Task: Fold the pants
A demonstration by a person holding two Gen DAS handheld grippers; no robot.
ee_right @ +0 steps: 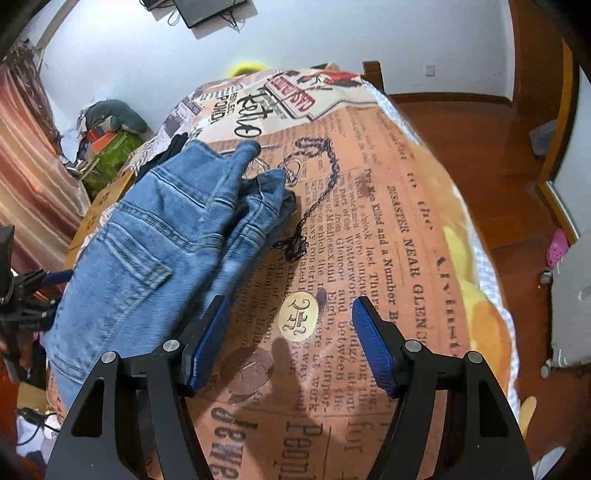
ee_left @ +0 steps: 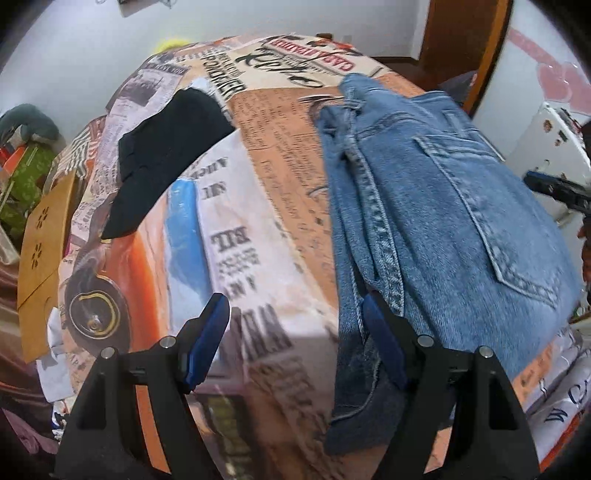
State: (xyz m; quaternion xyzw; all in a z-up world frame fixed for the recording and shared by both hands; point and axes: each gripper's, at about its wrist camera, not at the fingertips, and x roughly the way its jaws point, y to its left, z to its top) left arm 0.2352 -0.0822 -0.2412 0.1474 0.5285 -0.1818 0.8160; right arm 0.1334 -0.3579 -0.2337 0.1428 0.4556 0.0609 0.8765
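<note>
Item: blue denim jeans (ee_left: pixel 436 206), folded lengthwise, back pocket facing up, lying on a surface covered with a newspaper-print cloth (ee_left: pixel 266 229); whether that surface is a bed or a desk cannot be told. In the right wrist view the jeans (ee_right: pixel 147 236) occupy the left part of the cloth (ee_right: pixel 388 229), waistband end bunched towards the middle.

Left tongs (ee_left: pixel 295 339): blue-padded fingers standing apart, nothing clamped; the right-hand finger overlaps the jeans' near edge in the view, contact not determinable.

Right tongs (ee_right: pixel 290 339): fingers apart, empty, above bare printed cloth just beside the jeans' edge; the left-hand finger overlaps the denim in the view.

Also present: black garment (ee_left: pixel 162 155) on the cloth, well apart from the jeans; dark braided cord (ee_right: pixel 314 192) lying looped on the cloth, one end beside the jeans' bunched end; brown cardboard piece (ee_left: pixel 40 266) at the cloth's left edge; wooden floor (ee_right: pixel 480 155); white wall (ee_right: pixel 332 33).
</note>
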